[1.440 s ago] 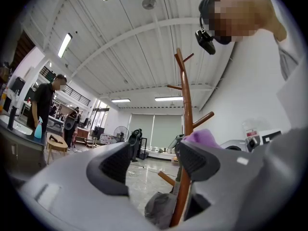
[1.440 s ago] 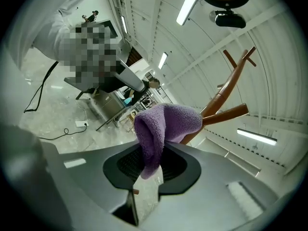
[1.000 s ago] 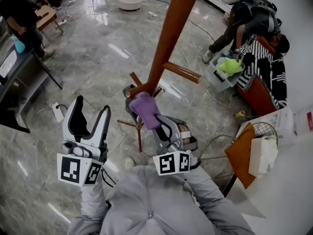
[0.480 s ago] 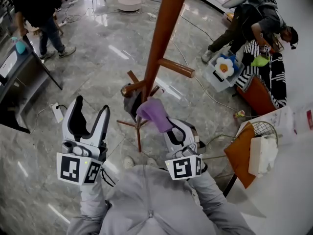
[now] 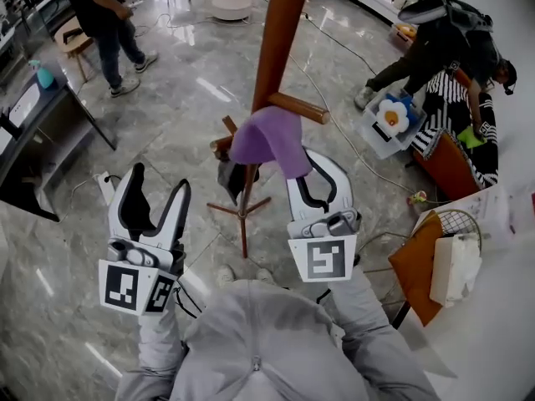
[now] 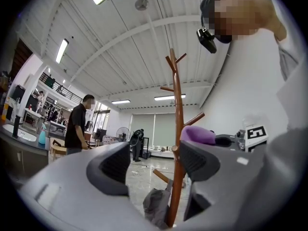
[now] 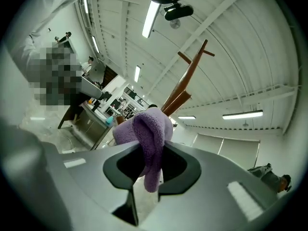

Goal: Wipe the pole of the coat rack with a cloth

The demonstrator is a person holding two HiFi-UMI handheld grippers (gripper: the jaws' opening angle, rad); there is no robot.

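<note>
Right tongs [image 5: 308,167] tight on purple cloth [image 5: 269,139] by coat-rack pole [image 5: 276,32], left tongs [image 5: 157,186] agape, over grey marble floor [image 5: 167,98].

Shows lilac purple on the cloth [image 5: 269,140]. Gives warm reddish brown to the coat rack pole [image 5: 277,32] and its pegs [image 5: 299,109]. Pairs pale grey shells with black inner pads on the left gripper [image 5: 160,180] and right gripper [image 5: 318,170], with black-and-white square markers on their cubes. Lays white-veined grey marble over the floor [image 5: 167,115], charcoal on the garment [image 5: 230,178] on the rack, black-and-white stripes on fabric [image 5: 435,136] at far right.
</note>
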